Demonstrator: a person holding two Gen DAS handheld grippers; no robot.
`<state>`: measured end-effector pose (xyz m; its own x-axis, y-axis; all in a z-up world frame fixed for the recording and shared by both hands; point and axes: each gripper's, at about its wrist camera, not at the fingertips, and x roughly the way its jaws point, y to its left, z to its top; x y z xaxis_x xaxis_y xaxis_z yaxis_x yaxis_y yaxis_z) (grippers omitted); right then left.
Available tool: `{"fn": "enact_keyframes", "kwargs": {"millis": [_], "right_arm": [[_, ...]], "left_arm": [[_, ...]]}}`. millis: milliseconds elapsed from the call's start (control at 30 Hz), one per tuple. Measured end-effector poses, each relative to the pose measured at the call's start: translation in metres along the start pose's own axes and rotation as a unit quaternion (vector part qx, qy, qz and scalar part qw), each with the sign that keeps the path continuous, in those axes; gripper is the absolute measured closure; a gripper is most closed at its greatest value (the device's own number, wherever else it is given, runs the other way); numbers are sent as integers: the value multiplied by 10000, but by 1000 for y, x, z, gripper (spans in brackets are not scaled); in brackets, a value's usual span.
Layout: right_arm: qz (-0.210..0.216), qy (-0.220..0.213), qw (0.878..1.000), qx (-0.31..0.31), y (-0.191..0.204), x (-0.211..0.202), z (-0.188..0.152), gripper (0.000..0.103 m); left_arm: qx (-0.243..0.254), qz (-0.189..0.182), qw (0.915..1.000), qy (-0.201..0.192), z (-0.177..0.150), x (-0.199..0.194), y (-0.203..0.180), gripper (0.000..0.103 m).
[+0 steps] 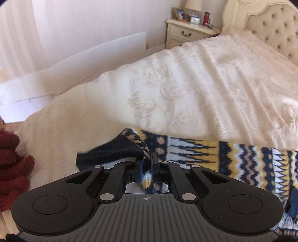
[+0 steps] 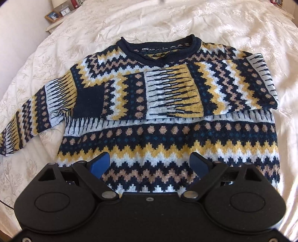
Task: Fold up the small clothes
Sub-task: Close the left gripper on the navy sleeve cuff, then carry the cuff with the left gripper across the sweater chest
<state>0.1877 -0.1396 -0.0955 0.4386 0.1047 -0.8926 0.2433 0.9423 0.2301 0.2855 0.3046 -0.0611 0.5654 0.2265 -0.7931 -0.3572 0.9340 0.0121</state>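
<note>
A sweater (image 2: 167,104) lies flat on the bedspread (image 2: 232,24), collar (image 2: 160,47) toward the far side. One sleeve (image 2: 149,96) is folded across its chest; the other sleeve (image 2: 31,111) stretches out to the left onto the cover. The right gripper (image 2: 149,163) hangs over the sweater's lower part. The left gripper (image 1: 148,167) pinches a sleeve cuff (image 1: 115,154) above the bed (image 1: 186,83). A nightstand (image 1: 188,31) stands beside the headboard (image 1: 270,28), bearing a clock (image 1: 195,19) and a picture frame (image 1: 180,14).

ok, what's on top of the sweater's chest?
One sleeve lies folded across the sweater chest, its dark cuff on the camera-left side. The chest pattern beneath it is covered. The other sleeve lies out on the bedspread.
</note>
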Motion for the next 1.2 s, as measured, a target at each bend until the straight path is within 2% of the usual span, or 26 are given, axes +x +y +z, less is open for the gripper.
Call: {"fn": "enact_keyframes", "kwargs": {"millis": [133,267,433,667,867,1067,1200], "right_arm": [[61,-16,10000,72,-18,-3,0,10],[169,-60,9998,109,-39,-11,2,10],[280,-135,9994,168,-70,-24,5,10],[356,-190,9990,201,-116,-40,-4,10],[374,-220,9988,240,-157,-52,-13,10],[351,-239,9986,314,-185,-58,-18,10],[328,-188,9986,368,-193,-57,-19,10]], "left_arm": [[539,-379,9969,-427,4,-44,-41,96],[856,-795,9906,-711,2,-85,-90,96],[1199,-1366,9802,-783,-9,-116,-164,96],[1676,-1970,9635,-691,-54,-131,-271,96],[2156,-2126,9517,-497,-104,-129,-350,96],[2493,-2158,9436,-311,-142,-131,-397,96],[2953,-2046,9330,-217,-158,-131,-420,94]]}}
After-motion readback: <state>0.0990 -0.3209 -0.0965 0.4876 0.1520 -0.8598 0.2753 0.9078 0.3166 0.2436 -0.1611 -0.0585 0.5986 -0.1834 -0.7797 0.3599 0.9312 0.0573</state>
